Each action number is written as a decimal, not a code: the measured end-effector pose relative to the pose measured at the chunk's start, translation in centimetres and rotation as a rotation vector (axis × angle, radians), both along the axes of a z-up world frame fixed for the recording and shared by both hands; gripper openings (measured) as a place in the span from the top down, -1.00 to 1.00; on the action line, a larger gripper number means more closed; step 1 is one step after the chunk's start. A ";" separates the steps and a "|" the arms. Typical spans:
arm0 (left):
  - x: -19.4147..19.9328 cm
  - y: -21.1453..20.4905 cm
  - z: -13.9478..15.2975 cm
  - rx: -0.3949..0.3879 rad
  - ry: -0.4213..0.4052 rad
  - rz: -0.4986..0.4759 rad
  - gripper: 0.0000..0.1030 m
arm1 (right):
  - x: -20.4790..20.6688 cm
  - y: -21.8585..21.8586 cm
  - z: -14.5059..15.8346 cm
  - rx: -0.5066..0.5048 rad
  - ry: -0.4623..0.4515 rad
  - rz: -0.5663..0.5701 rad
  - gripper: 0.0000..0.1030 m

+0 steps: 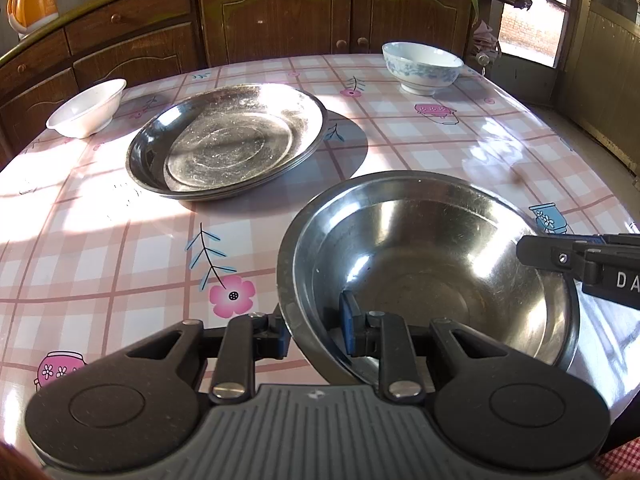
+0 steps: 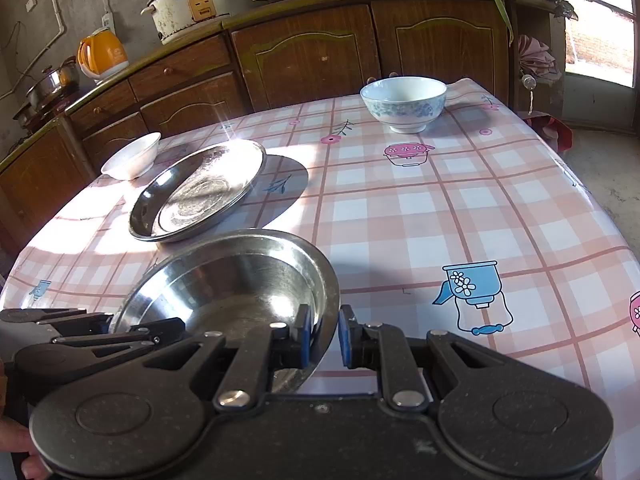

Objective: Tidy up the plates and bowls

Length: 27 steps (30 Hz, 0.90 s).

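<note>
A steel bowl [image 1: 432,272] [image 2: 236,288] is held by its rim from both sides, close over the checked tablecloth. My left gripper [image 1: 316,330] is shut on the bowl's near-left rim, one blue pad inside, the other outside. My right gripper [image 2: 323,334] is shut on the opposite rim and shows as a black arm [image 1: 576,256] at the right edge of the left wrist view. Behind the bowl lies a stack of steel plates [image 1: 228,140] [image 2: 200,192]. A white bowl [image 1: 86,108] [image 2: 132,156] stands far left. A blue-patterned bowl [image 1: 422,66] [image 2: 404,102] stands far right.
The table [image 2: 460,208] has a pink checked cloth with its right edge dropping to the floor. Brown cabinets [image 2: 312,52] run behind it, carrying a yellow kettle [image 2: 102,54], a rice cooker [image 2: 188,4] and a microwave. A doorway lies at the far right.
</note>
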<state>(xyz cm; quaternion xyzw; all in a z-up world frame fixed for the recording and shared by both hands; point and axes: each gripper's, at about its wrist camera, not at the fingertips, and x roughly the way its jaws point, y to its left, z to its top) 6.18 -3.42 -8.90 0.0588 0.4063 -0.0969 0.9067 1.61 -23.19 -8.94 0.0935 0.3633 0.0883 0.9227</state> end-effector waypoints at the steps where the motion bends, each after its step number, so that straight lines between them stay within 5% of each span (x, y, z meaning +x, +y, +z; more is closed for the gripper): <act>1: 0.0 0.0 0.0 -0.002 0.000 -0.002 0.52 | 0.0 0.0 0.0 0.002 0.001 -0.001 0.63; 12: -0.1 0.3 -0.5 -0.003 0.014 0.000 0.34 | 0.0 -0.1 0.0 0.007 0.008 0.005 0.64; 27: -0.3 2.2 0.1 -0.019 0.025 0.053 -0.26 | -0.6 -0.3 1.6 -0.012 -0.066 -0.036 0.53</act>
